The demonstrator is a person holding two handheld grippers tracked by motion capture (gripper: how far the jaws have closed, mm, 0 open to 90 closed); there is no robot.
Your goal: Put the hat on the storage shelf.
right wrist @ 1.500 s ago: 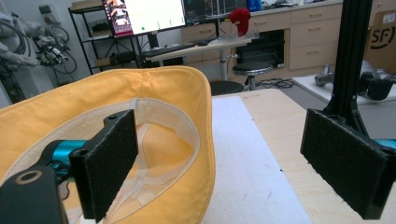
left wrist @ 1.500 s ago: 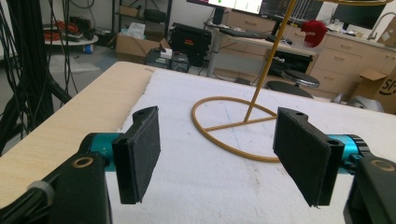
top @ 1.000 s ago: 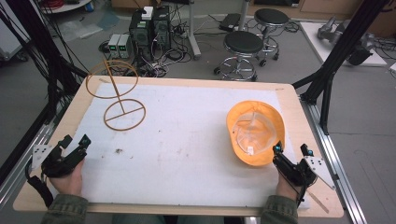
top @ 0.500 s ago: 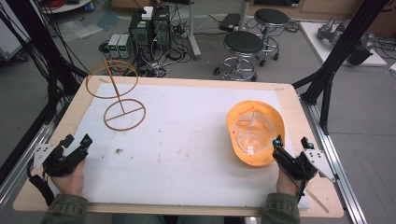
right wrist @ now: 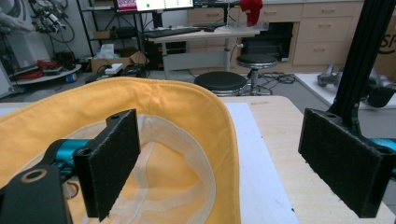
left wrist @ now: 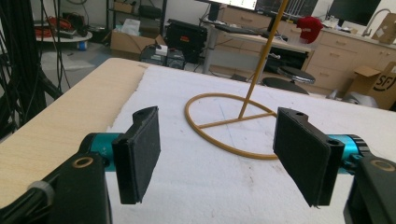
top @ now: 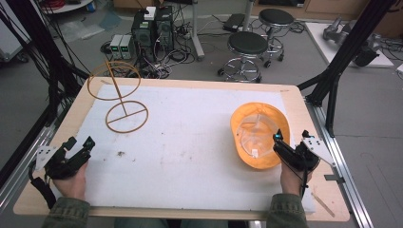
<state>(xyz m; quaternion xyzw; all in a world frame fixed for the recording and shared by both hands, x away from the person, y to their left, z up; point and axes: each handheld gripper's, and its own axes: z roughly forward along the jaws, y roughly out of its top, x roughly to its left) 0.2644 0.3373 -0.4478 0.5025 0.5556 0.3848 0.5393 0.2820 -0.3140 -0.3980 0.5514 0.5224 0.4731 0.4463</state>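
High view looks down on a tabletop [top: 294,102] covered by a white sheet [top: 190,142], with a yellow hat [top: 256,135] lying upside down at its right. Right gripper [top: 285,145] sits at the hat's near rim, jaws apart astride it. Left gripper [top: 78,147], jaws apart, lies left of the hat, below a wire stand [top: 124,111].

Yellow hat [top: 256,135] upside-down, table's right.
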